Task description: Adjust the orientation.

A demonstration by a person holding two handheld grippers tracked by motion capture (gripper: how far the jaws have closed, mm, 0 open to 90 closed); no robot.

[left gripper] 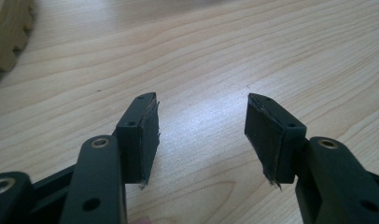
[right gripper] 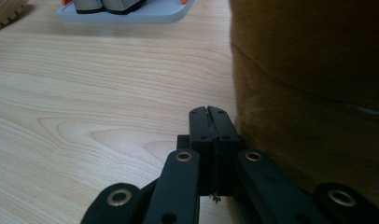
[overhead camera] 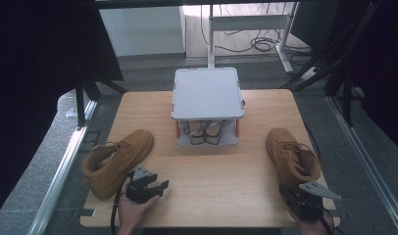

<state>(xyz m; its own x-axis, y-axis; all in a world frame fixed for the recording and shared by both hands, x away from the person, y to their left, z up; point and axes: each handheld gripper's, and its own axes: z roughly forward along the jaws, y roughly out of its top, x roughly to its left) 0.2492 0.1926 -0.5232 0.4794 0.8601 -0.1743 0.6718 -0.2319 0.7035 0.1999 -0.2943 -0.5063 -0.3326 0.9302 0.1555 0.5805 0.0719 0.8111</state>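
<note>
While topped bare, rack (overhead camera: 208,93) shelters 2 shoes (overhead camera: 205,132).

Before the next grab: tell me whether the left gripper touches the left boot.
Apart. The high view shows bare table between the left gripper and the left boot.

Two tan suede boots stand upright on the wooden table, well apart. Left boot (overhead camera: 116,161) at the near-left edge, toe angled inward; right boot (overhead camera: 291,155) near the right edge, toe pointing away.
</note>
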